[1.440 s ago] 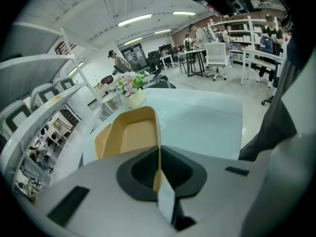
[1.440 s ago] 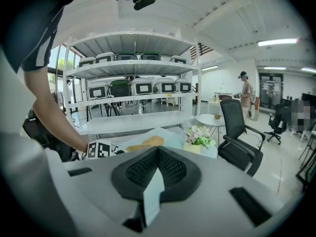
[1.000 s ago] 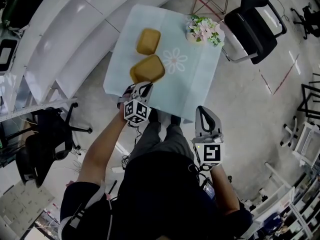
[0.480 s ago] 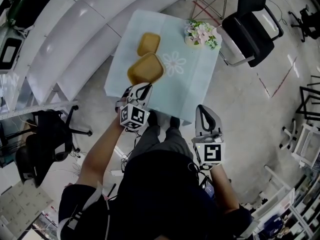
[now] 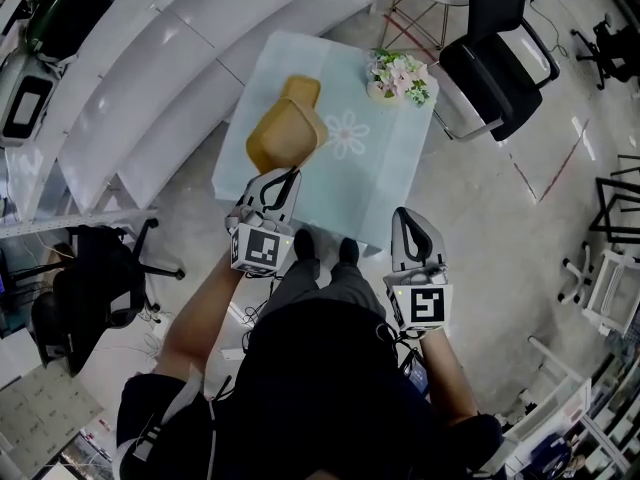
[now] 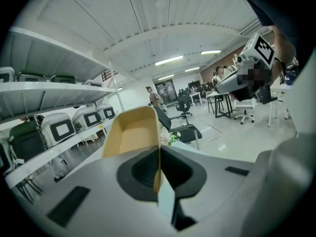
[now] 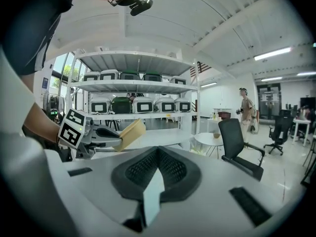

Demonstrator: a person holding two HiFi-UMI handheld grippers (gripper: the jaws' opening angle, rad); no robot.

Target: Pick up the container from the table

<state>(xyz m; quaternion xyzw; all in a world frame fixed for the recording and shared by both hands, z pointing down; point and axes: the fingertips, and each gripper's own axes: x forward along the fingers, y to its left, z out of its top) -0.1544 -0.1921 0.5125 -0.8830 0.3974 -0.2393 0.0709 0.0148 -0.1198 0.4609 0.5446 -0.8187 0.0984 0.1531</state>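
Tan open-topped container (image 6: pixel 129 132) has its thin near wall pinched edge-on between the shut jaws of the left gripper (image 6: pixel 159 154). It juts forward, tilted, clear of the pale blue-clothed table (image 5: pixel 390 168). A rim grip probably suits a light shell with no handle. Right gripper (image 7: pixel 157 154), jaws together on nothing, hangs near the table's edge. From overhead the raised container covers part of a second tan container (image 5: pixel 303 88), and its own underside is unseen.
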